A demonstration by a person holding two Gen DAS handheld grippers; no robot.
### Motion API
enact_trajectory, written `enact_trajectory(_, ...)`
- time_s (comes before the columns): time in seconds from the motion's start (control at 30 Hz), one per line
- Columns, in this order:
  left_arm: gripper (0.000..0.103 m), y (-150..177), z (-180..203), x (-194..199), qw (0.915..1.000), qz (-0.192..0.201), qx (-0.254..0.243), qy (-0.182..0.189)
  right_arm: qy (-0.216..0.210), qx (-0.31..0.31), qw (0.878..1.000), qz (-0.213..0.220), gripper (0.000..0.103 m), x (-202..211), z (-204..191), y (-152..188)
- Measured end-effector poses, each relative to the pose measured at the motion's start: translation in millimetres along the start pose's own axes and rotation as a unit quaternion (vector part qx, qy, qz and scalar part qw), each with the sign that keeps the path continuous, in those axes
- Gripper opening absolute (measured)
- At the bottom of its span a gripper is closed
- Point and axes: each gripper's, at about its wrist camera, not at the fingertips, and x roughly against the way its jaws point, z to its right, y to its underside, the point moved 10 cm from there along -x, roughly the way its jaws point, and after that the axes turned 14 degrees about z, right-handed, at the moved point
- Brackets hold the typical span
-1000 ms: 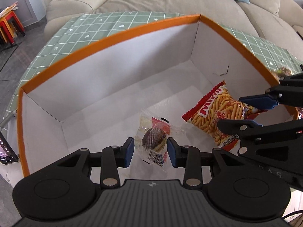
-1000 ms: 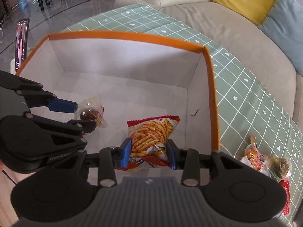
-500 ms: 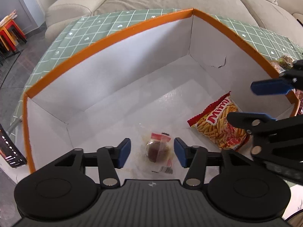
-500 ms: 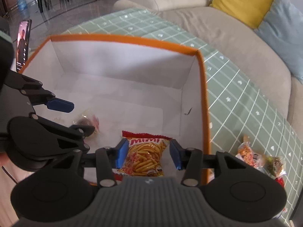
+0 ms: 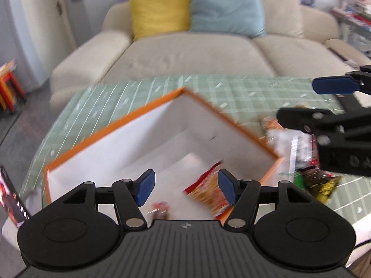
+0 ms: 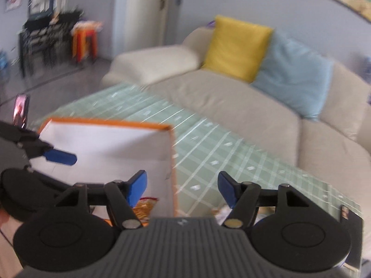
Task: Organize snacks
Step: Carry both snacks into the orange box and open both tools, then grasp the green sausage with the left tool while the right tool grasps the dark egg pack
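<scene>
An orange-rimmed white box [image 5: 129,120] [image 6: 104,122] stands on the green checked table. On its floor lie a red bag of stick snacks [image 5: 208,192] [image 6: 146,206] and a small wrapped cake [image 5: 161,207]. My left gripper [image 5: 184,191] hovers above the box's near part, its jaws opening with nothing between them. My right gripper [image 6: 182,188] is raised over the box's right wall, its jaws opening and empty too; it also shows at the right of the left wrist view [image 5: 322,99]. Both views are blurred by motion.
Several loose snack packets [image 5: 299,153] lie on the green table cloth [image 6: 231,143] right of the box. A phone [image 6: 20,110] stands at the table's left. A beige sofa [image 5: 197,51] with a yellow cushion [image 5: 160,5] and a blue one is behind.
Both grippers let go of their snacks, opened wider and rose out of the box. The cake and the stick-snack bag stay on the box floor. Both views tilted up toward the sofa.
</scene>
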Motion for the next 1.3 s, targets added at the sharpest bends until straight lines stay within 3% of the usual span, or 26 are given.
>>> enact_trajectory(0.3, 0.074, -8.3, 76.6, 20.8, 0.9935, 0.069, -0.020, 0.089, 0.116, -0.061, 0.989, 0.063, 0.070, 73.4, 60.3, 21.9)
enact_trajectory(0.53, 0.074, 22.1, 122.3, 15.4, 0.9866, 0.052, -0.025, 0.153, 0.181, -0.126, 0.974, 0.048, 0.071, 106.7, 94.9, 78.0)
enact_trajectory(0.67, 0.074, 45.8, 140.8, 11.4, 0.9851, 0.037, -0.038, 0.164, 0.203, -0.167, 0.965, 0.017, 0.071, 113.3, 105.9, 120.6)
enact_trajectory(0.8, 0.073, 62.5, 149.7, 1.1, 0.9853, 0.026, -0.037, 0.165, 0.208, -0.185, 0.960, -0.010, 0.070, 111.3, 107.0, 156.7)
enact_trajectory(0.9, 0.063, 70.1, 151.4, -10.3, 0.9862, 0.020, -0.032, 0.161, 0.197, -0.184, 0.963, -0.015, 0.070, 103.8, 103.5, 170.1)
enact_trajectory(1.3, 0.055, 89.6, 163.0, -54.3, 0.9867, -0.028, -0.037, 0.156, 0.124, -0.165, 0.978, -0.040, 0.061, 39.9, 93.9, 173.9)
